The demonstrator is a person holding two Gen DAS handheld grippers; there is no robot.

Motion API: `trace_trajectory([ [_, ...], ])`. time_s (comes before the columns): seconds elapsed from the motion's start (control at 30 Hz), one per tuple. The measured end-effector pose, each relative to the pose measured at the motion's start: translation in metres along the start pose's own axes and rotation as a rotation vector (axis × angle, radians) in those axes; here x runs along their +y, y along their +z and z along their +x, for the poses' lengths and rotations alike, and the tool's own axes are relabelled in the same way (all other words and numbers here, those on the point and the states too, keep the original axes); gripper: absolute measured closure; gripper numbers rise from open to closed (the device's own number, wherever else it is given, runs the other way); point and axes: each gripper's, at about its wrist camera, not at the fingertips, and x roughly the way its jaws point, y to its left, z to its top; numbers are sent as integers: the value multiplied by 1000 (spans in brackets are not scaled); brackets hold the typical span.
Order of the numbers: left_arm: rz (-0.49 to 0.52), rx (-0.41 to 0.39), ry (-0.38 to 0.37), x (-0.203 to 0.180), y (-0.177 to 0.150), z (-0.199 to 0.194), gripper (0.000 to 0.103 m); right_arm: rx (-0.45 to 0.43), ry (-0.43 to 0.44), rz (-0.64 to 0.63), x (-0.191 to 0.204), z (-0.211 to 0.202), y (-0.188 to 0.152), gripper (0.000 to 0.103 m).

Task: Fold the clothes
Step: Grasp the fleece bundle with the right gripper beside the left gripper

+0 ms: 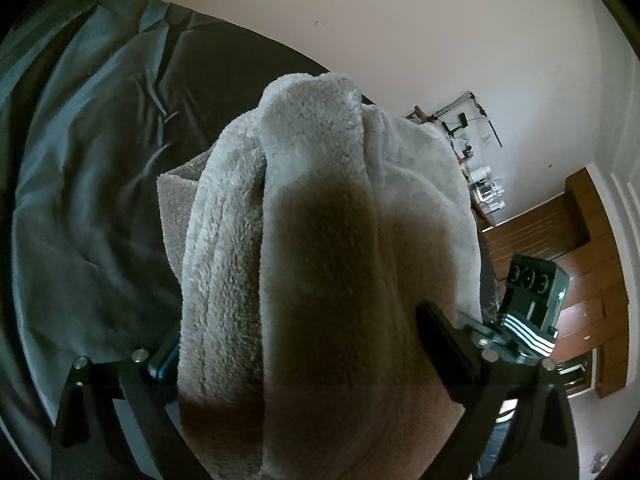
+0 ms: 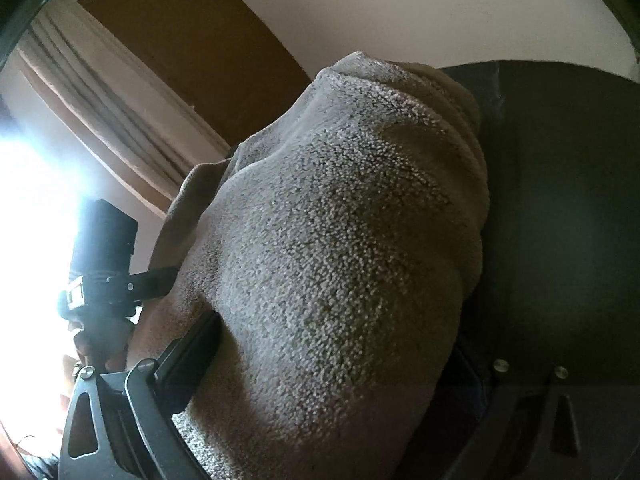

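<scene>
Both grippers w/ thick fleece bunched btwn their fingers, held up off the bed.

Left gripper (image 1: 304, 344): 2 fingers spread wide, the pale fleece garment (image 1: 320, 220) filling the gap and piling over it; pads press its sides. Right gripper (image 2: 336, 364): same garment (image 2: 340, 232) heaped btwn its fingers, left finger (image 2: 188, 364) against the cloth, right one mostly hidden, so grip can't be told for sure. Beyond: grey bedsheet (image 1: 80, 200), white wall (image 1: 400, 20), wood floor (image 1: 560, 240), curtain (image 2: 100, 100).
</scene>
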Motion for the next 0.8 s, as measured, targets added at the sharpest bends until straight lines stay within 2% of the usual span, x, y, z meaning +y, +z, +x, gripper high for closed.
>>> trace_trajectory([
  [0.07,-6,5,-11,2,0,1,11,-25,-1,-9,3,-3,-5,23],
  [0.17,-18,2,-23,5,-1,1,22,-64,-45,-68,16,-10,-10,35],
  [0.37,-34,-39,-39,9,-4,-2,38,-135,-134,-146,39,-29,-19,47],
  [0.5,1,-77,-34,-3,-7,-7,45,-189,-163,-161,48,-46,-25,51],
  [0.6,47,-96,-29,-21,-13,-10,45,-227,-186,-174,54,-62,-30,51],
  [0.8,118,-80,-33,-71,-29,1,45,-294,-242,-206,56,-118,-48,51],
])
